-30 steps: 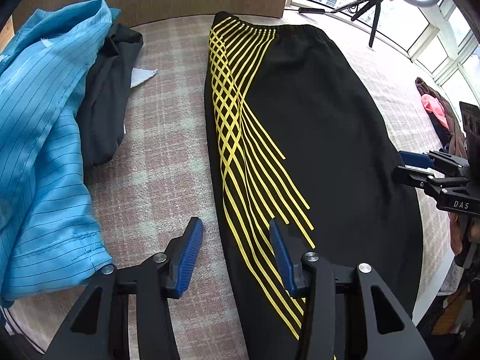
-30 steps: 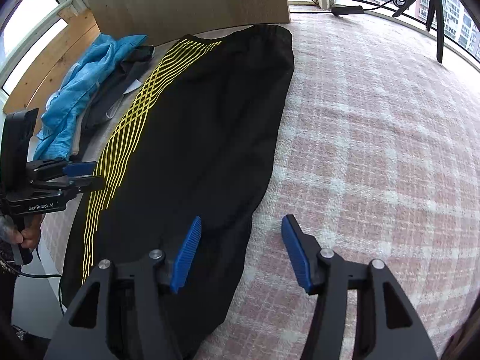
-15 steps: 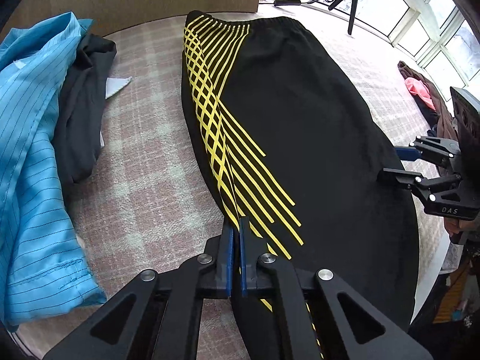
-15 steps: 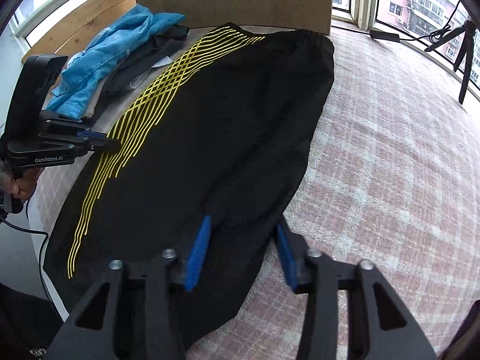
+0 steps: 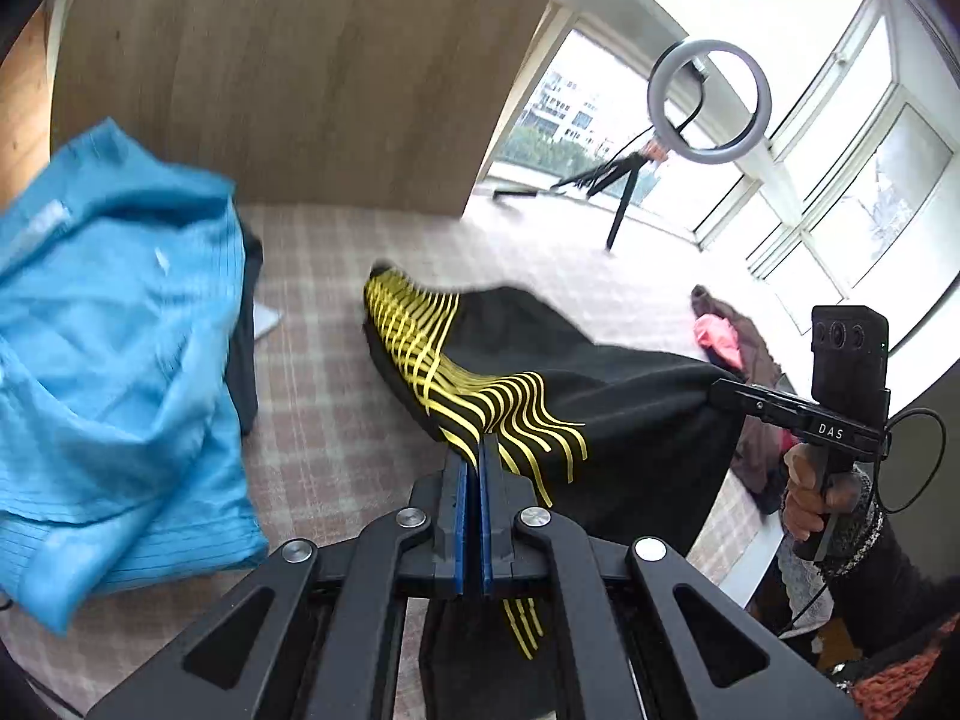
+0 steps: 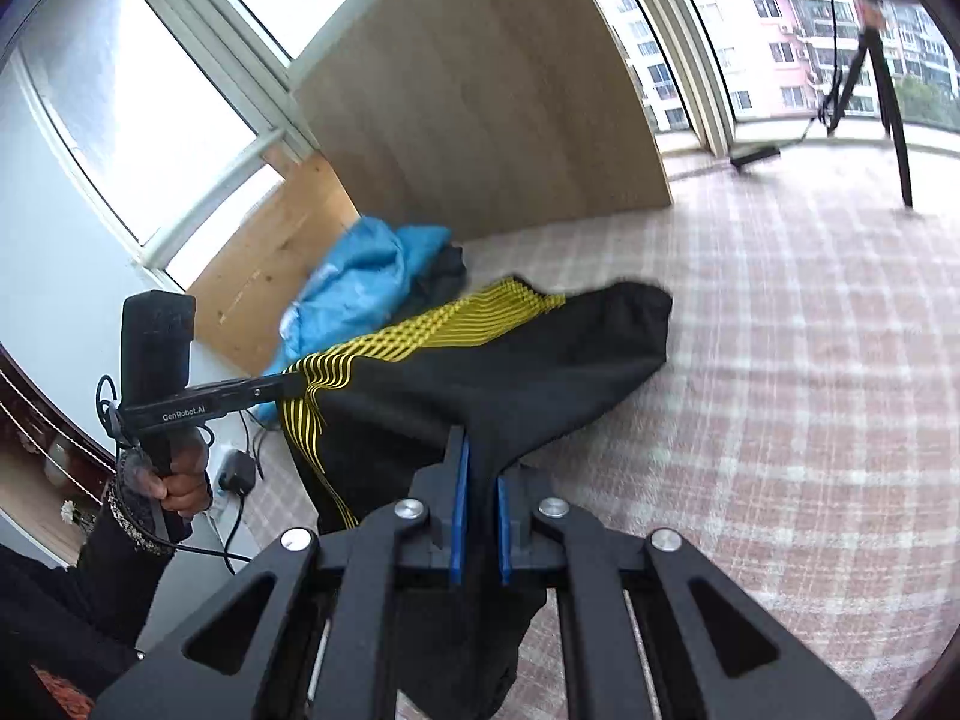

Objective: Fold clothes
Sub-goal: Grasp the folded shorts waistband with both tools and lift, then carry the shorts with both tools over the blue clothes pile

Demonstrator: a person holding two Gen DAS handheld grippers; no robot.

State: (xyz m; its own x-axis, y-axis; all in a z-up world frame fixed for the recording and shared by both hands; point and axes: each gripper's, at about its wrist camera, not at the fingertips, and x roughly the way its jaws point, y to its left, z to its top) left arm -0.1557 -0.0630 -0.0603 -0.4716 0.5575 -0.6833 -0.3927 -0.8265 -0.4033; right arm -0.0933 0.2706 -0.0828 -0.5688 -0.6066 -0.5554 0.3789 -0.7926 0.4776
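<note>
Black trousers with yellow stripes (image 5: 600, 384) hang lifted between both grippers above the checked bed cover, their waistband end (image 6: 624, 312) still resting on it. My left gripper (image 5: 473, 456) is shut on the striped side edge of the trousers. My right gripper (image 6: 480, 462) is shut on the plain black opposite edge (image 6: 480, 408). Each gripper shows in the other's view: the right one (image 5: 717, 390) at the right, the left one (image 6: 288, 384) at the left. The lower legs hang down below the grippers.
A blue striped shirt (image 5: 114, 360) over a dark garment (image 5: 246, 324) lies on the left of the bed (image 5: 336, 396). A wooden board (image 5: 300, 72) stands behind. A ring light and a tripod (image 5: 624, 180) stand by the windows. More clothes (image 5: 726, 336) are piled at the right.
The right gripper has closed on the trousers' black edge. Both grippers have risen, lifting the trousers off the bed so that they fold and sag between them.
</note>
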